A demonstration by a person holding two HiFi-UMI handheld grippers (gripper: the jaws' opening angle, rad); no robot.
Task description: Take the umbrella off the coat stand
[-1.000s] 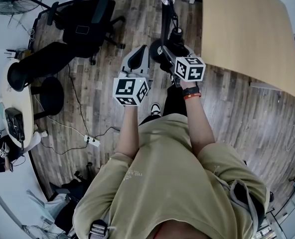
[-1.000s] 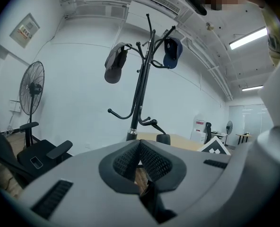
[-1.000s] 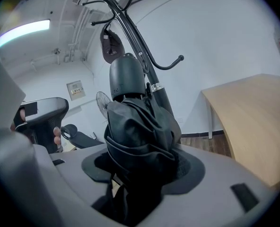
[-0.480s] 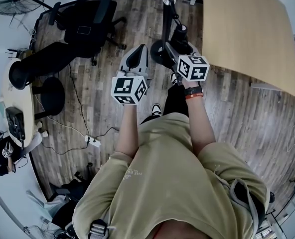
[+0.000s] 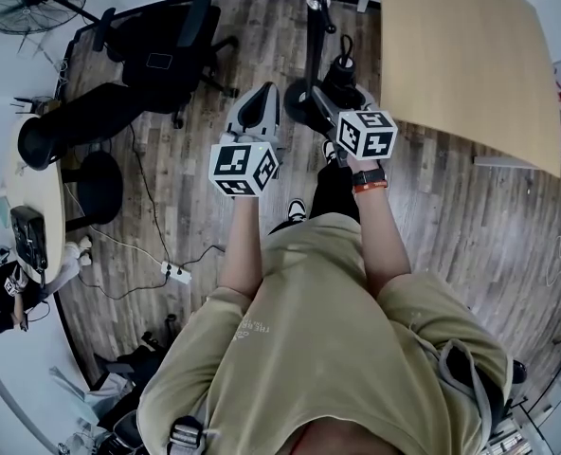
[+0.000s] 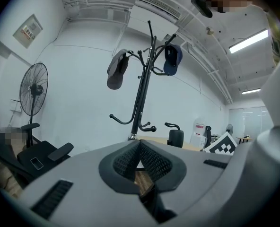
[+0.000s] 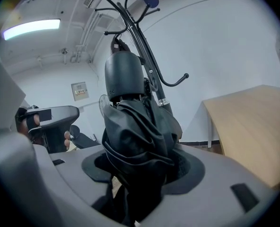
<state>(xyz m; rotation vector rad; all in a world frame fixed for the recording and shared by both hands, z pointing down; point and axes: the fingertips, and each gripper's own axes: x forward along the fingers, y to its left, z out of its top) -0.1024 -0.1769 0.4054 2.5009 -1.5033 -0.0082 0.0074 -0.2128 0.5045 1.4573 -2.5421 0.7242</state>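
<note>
A plank floor (image 5: 195, 188) fills the room in the head view. A pale wooden table (image 5: 470, 55) takes the corner from 12 to 3 o'clock. A black office chair (image 5: 162, 50) sits at 10 o'clock. The person in the tan shirt (image 5: 309, 330) stands at 6 o'clock, both arms reaching towards 12. The black coat stand (image 5: 316, 36) rises at 12 o'clock, right in front of them.

The umbrella (image 7: 135, 141) is black and folded up short. Its cloth is bunched in loose, crumpled folds, and a smooth dark rounded handle caps its far end. A thin cord loop sticks out beyond the handle; I cannot tell whether that loop touches a hook. In the right gripper view the umbrella stands up from the jaws towards 12 o'clock. The stand's pole is just behind it at 1 o'clock.

The right gripper (image 7: 142, 167) has its jaws clamped on the cloth body of the umbrella, one pad at 9 o'clock of it and one at 3. The handle end is well clear of the pads. From above, the umbrella pokes out of this gripper towards 12 o'clock, beside the stand's base.

The left gripper (image 6: 139, 148) is level beside it, at 9 o'clock of the right one. Its jaws are together at the tips with nothing between them.

A grey cap (image 6: 116, 70) and a dark blue cap (image 6: 172, 59) hang on the stand's upper hooks.
</note>
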